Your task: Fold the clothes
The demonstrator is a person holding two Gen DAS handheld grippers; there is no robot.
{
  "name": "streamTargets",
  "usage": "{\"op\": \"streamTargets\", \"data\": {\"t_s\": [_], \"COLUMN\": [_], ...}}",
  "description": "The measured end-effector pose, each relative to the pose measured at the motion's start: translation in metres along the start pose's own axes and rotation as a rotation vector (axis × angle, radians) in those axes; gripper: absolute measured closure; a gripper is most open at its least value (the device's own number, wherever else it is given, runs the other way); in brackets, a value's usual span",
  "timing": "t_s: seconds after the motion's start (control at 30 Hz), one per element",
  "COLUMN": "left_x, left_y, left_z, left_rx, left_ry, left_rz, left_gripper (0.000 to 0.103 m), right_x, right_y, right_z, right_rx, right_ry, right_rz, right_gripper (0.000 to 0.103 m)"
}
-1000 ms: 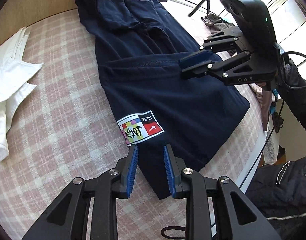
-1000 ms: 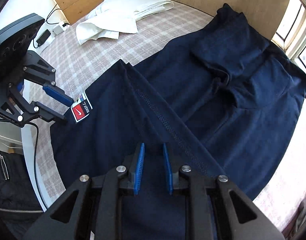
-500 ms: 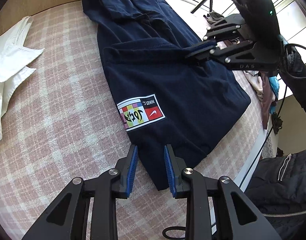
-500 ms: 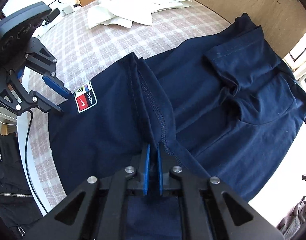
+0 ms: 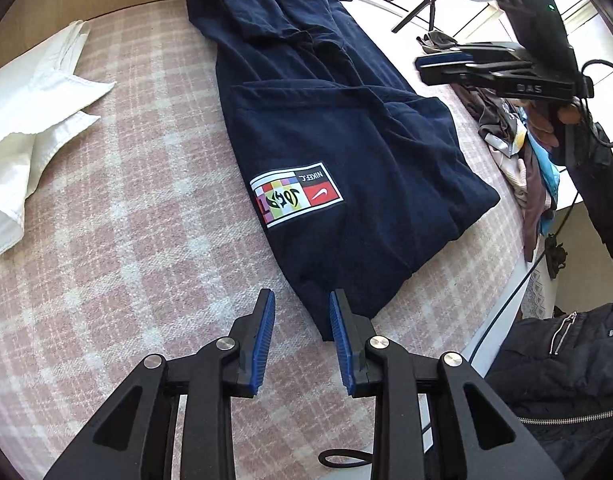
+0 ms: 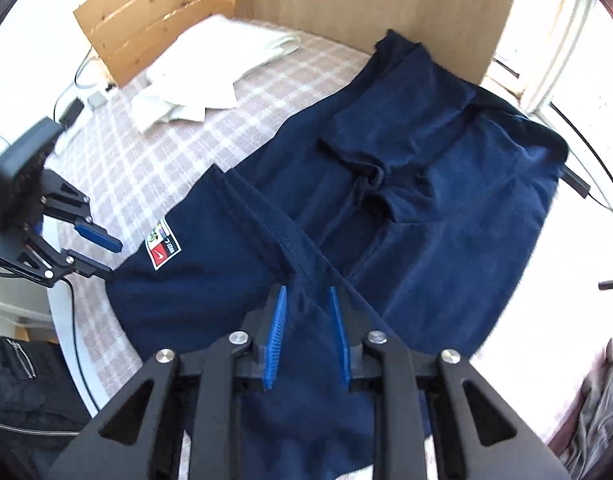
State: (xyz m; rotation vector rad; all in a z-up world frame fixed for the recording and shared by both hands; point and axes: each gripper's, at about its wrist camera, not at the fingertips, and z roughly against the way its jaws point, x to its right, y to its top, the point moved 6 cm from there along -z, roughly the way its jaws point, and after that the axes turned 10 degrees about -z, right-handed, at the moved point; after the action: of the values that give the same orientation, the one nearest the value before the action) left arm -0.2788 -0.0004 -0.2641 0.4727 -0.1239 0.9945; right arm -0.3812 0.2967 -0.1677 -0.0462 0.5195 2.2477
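A navy T-shirt (image 5: 346, 152) with a coloured chest patch (image 5: 296, 196) lies partly folded on the pink checked bed cover (image 5: 126, 280). My left gripper (image 5: 300, 300) stands open at the shirt's near corner, which lies flat just ahead of its right finger, unpinched. In the right wrist view it (image 6: 110, 258) sits beside the patch (image 6: 162, 248). My right gripper (image 6: 306, 292) hovers over the shirt's (image 6: 446, 248) stitched hem fold with its jaws opening. The pads press on nothing and the cloth lies below them. From the left wrist view it (image 5: 446, 66) hangs above the shirt's right edge.
A crumpled white garment (image 5: 38, 120) lies at the left of the bed. Loose clothes (image 5: 518, 152) are piled past the bed's right edge, beside a person's black jacket (image 5: 566, 380). A wooden headboard (image 6: 346, 8) stands behind the shirt, and a tripod (image 5: 422, 8) by the window.
The right gripper closed on the hem fold, then let go, opened and lifted away to the right. The fold now lies flat. The left gripper stayed open in place.
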Motion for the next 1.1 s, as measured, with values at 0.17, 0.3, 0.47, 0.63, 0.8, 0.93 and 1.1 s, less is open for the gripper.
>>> {"op": "streamTargets", "data": {"t_s": [0.17, 0.3, 0.47, 0.63, 0.8, 0.93, 1.1], "left_x": [-0.028, -0.054, -0.056, -0.048, -0.059, -0.055, -0.051], "left_y": [0.051, 0.082, 0.095, 0.093, 0.093, 0.103, 0.100], "left_z": [-0.004, -0.021, -0.021, -0.009, 0.003, -0.027, -0.012], "left_rx": [0.063, 0.046, 0.056, 0.067, 0.094, 0.048, 0.049], "left_ry": [0.062, 0.107, 0.129, 0.149, 0.132, 0.132, 0.138], "left_rz": [0.029, 0.032, 0.004, -0.031, 0.017, 0.021, -0.002], "left_gripper": [0.076, 0.076, 0.096, 0.100, 0.100, 0.100, 0.095], "right_x": [0.030, 0.063, 0.086, 0.077, 0.082, 0.101, 0.103], "right_y": [-0.003, -0.030, -0.042, -0.041, -0.035, -0.039, -0.037], "right_z": [0.009, -0.010, -0.024, -0.023, -0.002, -0.017, -0.009], "right_rx": [0.032, -0.014, -0.006, 0.009, 0.060, 0.017, 0.032], "right_ry": [-0.018, -0.100, -0.088, -0.062, -0.013, 0.035, -0.017], "right_rz": [-0.172, -0.279, -0.389, -0.336, -0.363, -0.476, -0.492], "right_gripper": [0.072, 0.072, 0.072, 0.096, 0.096, 0.096, 0.084]}}
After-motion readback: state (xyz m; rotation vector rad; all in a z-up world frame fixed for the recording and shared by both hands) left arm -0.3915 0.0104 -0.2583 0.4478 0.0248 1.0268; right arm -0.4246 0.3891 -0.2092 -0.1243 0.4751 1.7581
